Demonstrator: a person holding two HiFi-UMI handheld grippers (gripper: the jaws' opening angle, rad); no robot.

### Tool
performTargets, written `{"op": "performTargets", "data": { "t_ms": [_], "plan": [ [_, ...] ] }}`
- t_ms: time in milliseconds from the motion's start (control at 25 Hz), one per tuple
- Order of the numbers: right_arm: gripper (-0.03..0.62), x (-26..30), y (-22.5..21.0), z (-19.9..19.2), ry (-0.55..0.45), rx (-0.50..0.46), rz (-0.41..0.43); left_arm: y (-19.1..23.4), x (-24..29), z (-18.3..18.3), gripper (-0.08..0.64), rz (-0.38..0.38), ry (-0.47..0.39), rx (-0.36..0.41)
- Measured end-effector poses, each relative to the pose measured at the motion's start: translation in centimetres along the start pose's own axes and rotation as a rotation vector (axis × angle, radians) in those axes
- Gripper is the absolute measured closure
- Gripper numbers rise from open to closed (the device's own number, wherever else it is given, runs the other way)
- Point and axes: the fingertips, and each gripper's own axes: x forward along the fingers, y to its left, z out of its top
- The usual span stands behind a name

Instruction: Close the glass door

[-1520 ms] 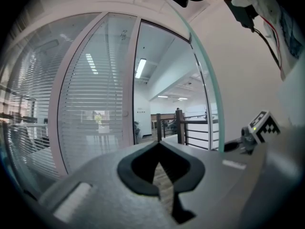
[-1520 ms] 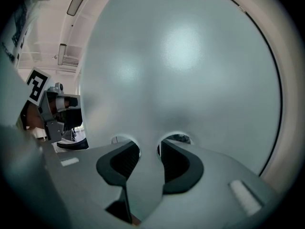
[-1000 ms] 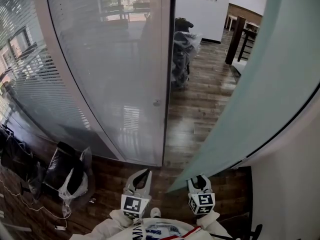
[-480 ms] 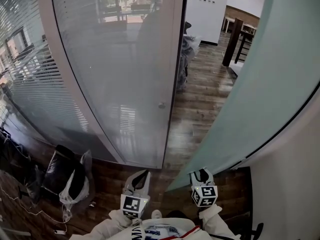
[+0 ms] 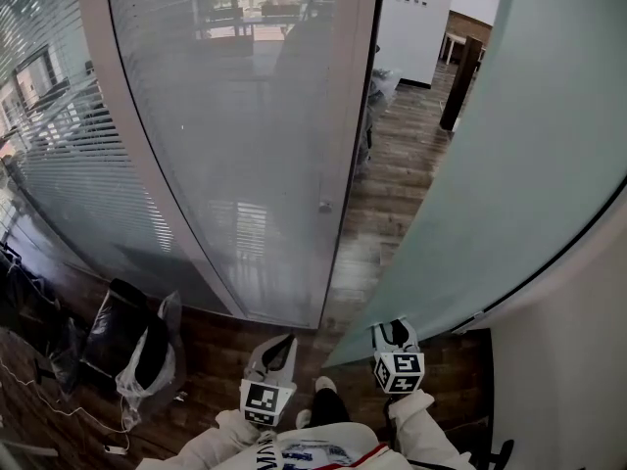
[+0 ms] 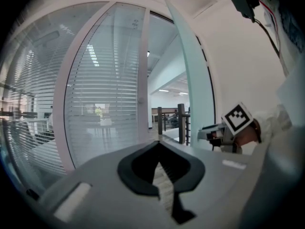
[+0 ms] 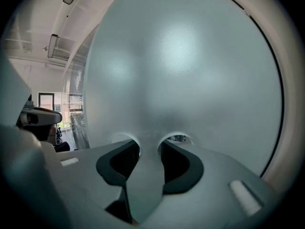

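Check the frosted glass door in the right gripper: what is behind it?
Nothing shows through the frosted glass door; its pane hides whatever is behind. Only past its edge, through the doorway gap, wooden floor and a plastic-wrapped object are visible.

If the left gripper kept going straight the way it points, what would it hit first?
Probably nothing near: the left gripper, jaws shut, aims into the gap between the white door frame and the glass door. The frame lies closest; depth is unclear.

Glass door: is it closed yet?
Open: the glass door stands angled away from the frame, floor visible through the gap.
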Motion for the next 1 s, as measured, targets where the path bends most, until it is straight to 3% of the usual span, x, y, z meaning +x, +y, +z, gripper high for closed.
{"op": "performTargets", "data": {
  "t_ms": [720, 1000],
  "plan": [
    [0.448, 5.3, -0.2, 1.8, -0.001, -0.008, 0.019, 3.3, 5.8, 1.4, 0.558, 0.027, 0.008, 0.011],
    [0.449, 7.2, -0.6, 2.6, 0.004, -0.004, 0.008, 5.1, 8.2, 2.8, 0.558, 0.073, -0.022, 0.009]
  ]
}}
